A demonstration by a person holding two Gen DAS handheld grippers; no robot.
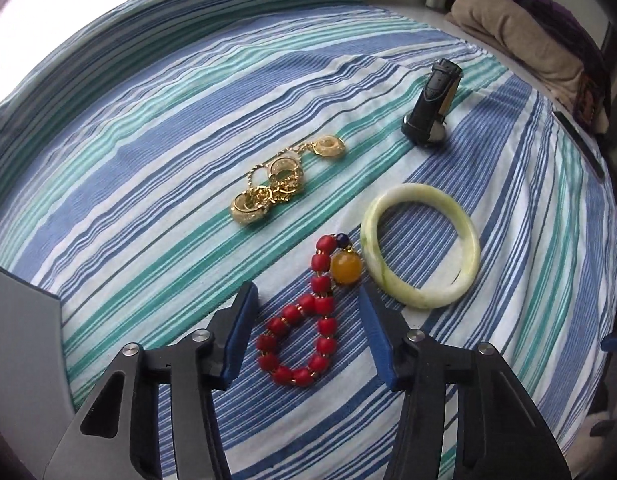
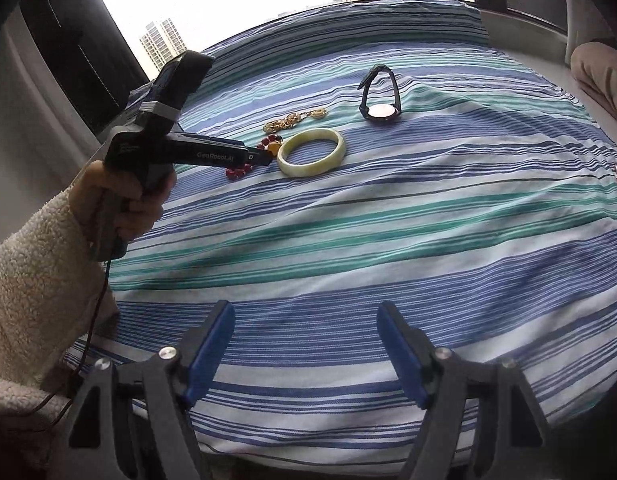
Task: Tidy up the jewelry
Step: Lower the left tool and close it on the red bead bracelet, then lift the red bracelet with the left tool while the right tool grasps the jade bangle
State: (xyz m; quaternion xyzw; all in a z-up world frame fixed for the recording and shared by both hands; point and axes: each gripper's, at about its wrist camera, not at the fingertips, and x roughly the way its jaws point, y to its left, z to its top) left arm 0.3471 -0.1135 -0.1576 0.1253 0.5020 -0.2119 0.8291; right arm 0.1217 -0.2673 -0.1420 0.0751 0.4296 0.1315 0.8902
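Apparently nothing is sorted yet: the left gripper (image 1: 308, 300), fingers spread, straddles the red bead bracelet (image 1: 304, 332) at lower centre, beside the green bangle (image 1: 420, 246); gold chains (image 1: 276, 184) and watch (image 1: 430, 104) wait above. The right gripper (image 2: 304, 320) hangs spread and empty.

**Striped bed, four pieces of jewelry**

Covered by a blue, teal and white striped sheet (image 1: 148, 168), lightly wrinkled. Lying on it: gold chain (image 1: 280, 180), red beads (image 1: 304, 332) with an amber bead (image 1: 345, 267), touching a jade bangle (image 1: 420, 248), and farther back a watch (image 1: 430, 104) propped on its strap.
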